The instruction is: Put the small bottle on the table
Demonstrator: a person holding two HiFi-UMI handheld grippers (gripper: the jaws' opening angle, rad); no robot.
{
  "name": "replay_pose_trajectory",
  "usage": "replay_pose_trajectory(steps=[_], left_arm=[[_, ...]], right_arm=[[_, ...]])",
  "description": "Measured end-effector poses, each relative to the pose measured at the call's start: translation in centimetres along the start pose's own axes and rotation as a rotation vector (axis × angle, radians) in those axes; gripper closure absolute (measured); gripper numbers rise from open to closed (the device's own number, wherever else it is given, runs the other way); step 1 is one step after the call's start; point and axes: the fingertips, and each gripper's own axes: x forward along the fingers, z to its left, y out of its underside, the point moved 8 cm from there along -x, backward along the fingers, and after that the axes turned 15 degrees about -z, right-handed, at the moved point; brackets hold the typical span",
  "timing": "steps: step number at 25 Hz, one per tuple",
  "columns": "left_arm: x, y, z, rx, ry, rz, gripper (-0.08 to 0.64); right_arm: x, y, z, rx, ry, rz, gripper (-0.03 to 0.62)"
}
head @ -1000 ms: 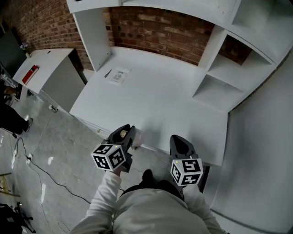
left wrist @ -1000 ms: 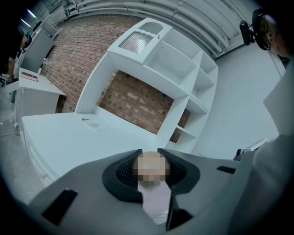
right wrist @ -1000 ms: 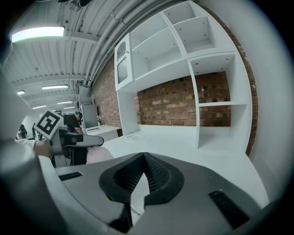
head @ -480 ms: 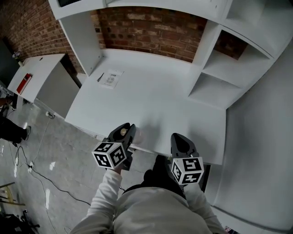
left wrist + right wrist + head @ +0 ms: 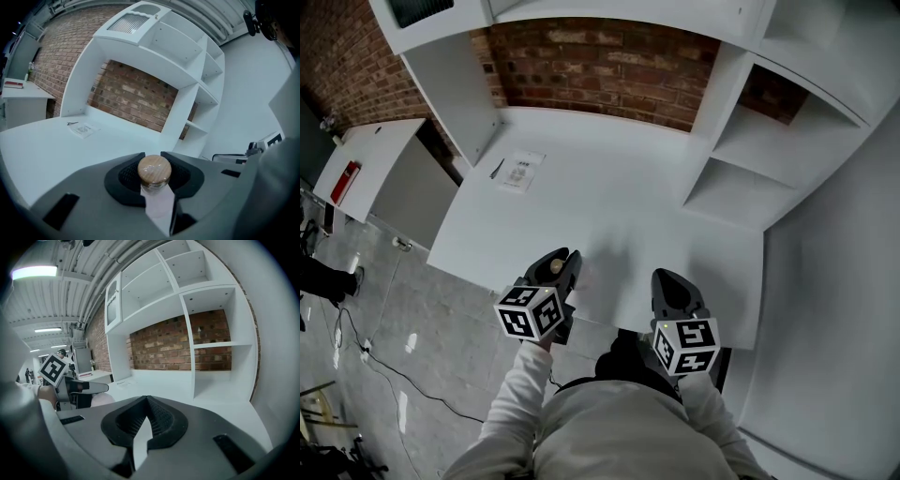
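Wood-capped small bottle (image 5: 153, 171) clamped in left tool (image 5: 564, 262); right tool (image 5: 146, 403) closed, empty. Release near surface (image 5: 609, 202) edge risks tipping off.

**Matt plastic, pale wood, rough brick**

The small bottle (image 5: 153, 178) has a clear, shiny neck and a round cap (image 5: 154, 168) of pale, smooth wood. The left gripper (image 5: 152, 154) and right gripper (image 5: 146, 399) are matt grey plastic, and their pads (image 5: 161, 420) are black and finely ribbed. The table (image 5: 609, 197) is smooth, matt white, and the sheet (image 5: 518, 172) is printed paper. The wall (image 5: 600, 70) is rough red brick. The floor (image 5: 403, 309) is grey with a sheen. The sleeve (image 5: 520, 394) is soft, pale cloth.
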Motion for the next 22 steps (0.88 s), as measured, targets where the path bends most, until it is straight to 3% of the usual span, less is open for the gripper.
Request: replay_pose_trajectory(steps=[8,22], left_arm=[[4.4,0.6,0.7,0.002,0.000,0.034,0.445],[12.2,2.5,1.0,0.085,0.033,0.123,0.445]], right_arm=[[2.9,-0.3,-2.3,-0.001,0.005,0.006,0.565],[5.2,-0.5,-5.9,0.002,0.039,0.028,0.565]])
